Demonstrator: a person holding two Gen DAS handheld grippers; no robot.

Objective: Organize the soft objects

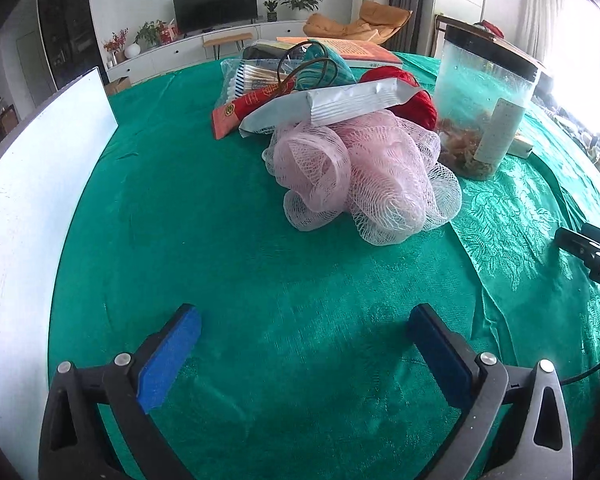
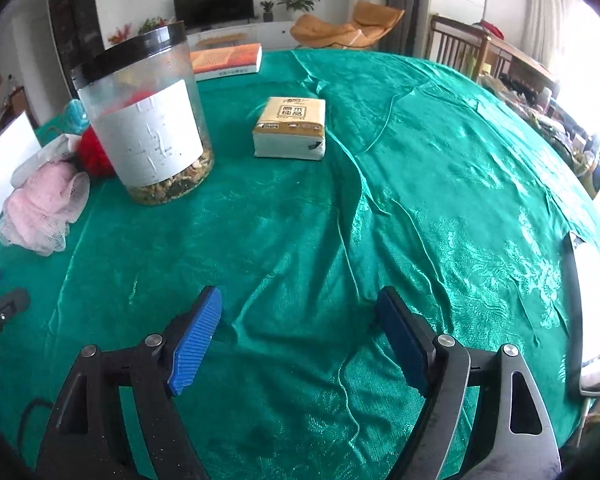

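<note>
- Left wrist view: the left hand-held gripper [image 1: 304,344] is seen spread wide and empty above the green-clothed worktop [image 1: 228,208]. A crinkled pink mesh bath pouf [image 1: 364,176] lies further off, slightly right, under a foil packet [image 1: 332,106]. An approach step is judged; lowering around the pouf is called for.
- Right wrist view: the right hand-held gripper [image 2: 298,338] is seen wide and empty; a soft, blocky tissue pack [image 2: 290,128] sits far ahead, beside a rigid clear jar [image 2: 148,120].

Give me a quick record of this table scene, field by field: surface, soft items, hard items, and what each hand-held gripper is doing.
surface: green tablecloth
soft items: pink mesh bath pouf, red yarn ball, teal yarn, tissue pack
on the pouf: silver packet resting across its top
hard items: clear jar with black lid, book, phone at the right edge
left hand-held gripper: open, empty, short of the pouf
right hand-held gripper: open, empty, over bare cloth
</note>
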